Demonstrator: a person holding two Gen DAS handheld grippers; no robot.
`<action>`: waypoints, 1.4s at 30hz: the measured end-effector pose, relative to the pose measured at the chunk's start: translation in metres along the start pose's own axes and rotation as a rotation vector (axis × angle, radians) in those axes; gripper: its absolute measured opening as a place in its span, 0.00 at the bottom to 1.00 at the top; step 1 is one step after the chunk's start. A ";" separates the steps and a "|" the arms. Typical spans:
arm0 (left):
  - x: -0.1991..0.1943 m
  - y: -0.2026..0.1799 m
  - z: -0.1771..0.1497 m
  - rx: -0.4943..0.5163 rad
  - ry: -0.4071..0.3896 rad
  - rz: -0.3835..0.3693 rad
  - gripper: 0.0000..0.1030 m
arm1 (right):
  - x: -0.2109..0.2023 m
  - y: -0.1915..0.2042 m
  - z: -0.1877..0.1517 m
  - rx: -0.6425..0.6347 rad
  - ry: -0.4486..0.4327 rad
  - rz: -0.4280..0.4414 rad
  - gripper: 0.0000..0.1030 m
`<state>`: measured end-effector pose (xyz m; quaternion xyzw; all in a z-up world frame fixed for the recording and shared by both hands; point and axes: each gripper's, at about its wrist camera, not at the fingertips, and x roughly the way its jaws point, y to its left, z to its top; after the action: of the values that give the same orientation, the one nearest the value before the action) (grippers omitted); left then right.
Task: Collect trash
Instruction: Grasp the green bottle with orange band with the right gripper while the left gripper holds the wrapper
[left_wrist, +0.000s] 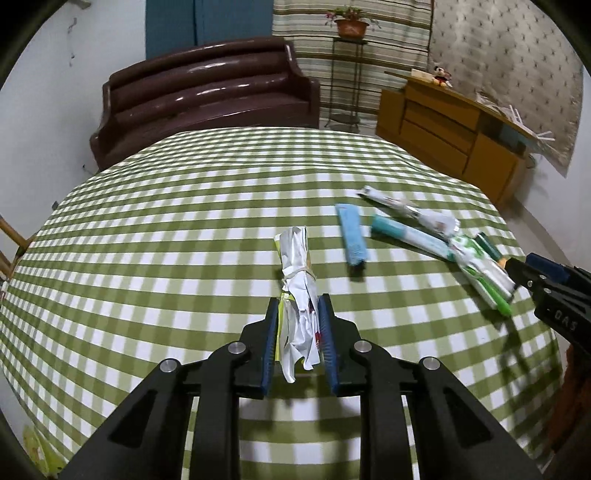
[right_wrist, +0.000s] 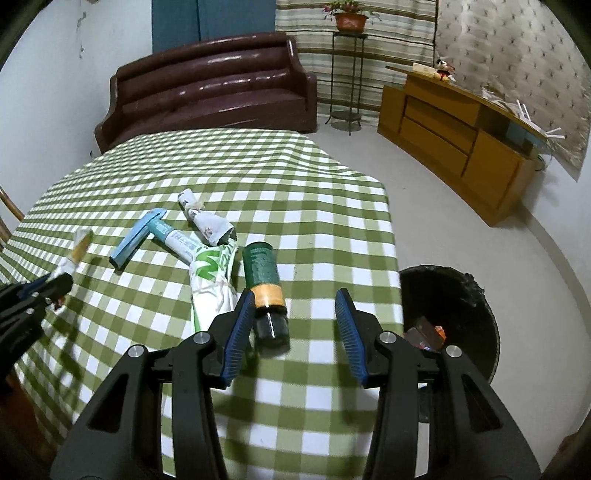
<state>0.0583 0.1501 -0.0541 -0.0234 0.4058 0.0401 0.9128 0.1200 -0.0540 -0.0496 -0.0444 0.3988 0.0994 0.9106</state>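
My left gripper is shut on a crumpled white paper wrapper, which sticks out forward over the green checked tablecloth. The right wrist view shows that wrapper and the left gripper at the far left. My right gripper is open above the table's right side. A dark green bottle with an orange band lies just inside its left finger, unpressed. A green-white packet, teal tube, blue flat box and crumpled white packet lie nearby.
A black bin with some trash in it stands on the floor past the table's right edge. A brown sofa is behind the table. A wooden cabinet and a plant stand stand at the back right.
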 end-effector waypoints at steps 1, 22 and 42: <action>0.000 0.003 0.001 -0.006 0.000 0.003 0.22 | 0.003 0.002 0.001 -0.005 0.006 0.003 0.43; 0.015 0.011 0.001 -0.039 0.022 -0.001 0.22 | 0.021 0.010 0.021 -0.039 0.052 -0.003 0.34; 0.016 0.011 -0.001 -0.040 0.020 -0.005 0.22 | 0.022 0.010 0.021 -0.035 0.072 0.007 0.34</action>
<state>0.0675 0.1622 -0.0671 -0.0429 0.4141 0.0458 0.9081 0.1480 -0.0379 -0.0514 -0.0627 0.4297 0.1079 0.8943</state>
